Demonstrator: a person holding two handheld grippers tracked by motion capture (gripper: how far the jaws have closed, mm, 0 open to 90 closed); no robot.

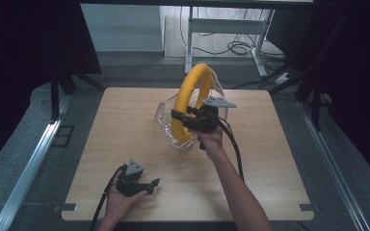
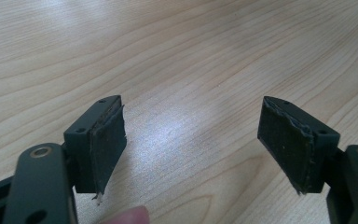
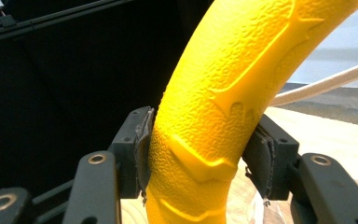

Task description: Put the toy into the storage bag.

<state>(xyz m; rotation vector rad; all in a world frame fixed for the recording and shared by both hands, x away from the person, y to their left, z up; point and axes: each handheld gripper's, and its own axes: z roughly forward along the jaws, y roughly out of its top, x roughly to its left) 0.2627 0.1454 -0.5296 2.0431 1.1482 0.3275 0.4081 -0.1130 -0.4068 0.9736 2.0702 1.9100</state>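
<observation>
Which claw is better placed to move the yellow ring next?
Right. The right claw already has its pads against the yellow ring, holding it upright; the left claw rests open near the table edge, apart from it.

Yellow ring [image 1: 189, 98], clear bag [image 1: 166, 126], pale wood-grain table [image 1: 125, 139]

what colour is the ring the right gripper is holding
Bright yellow, with a pebbled, embossed surface. The ring shows best in the right gripper view, between the right gripper pads.

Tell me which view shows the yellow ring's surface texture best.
The right gripper view: the ring is close, its pebbled surface and raised lines sharp. The high view shows the whole ring upright, small. The left gripper view shows table.
</observation>
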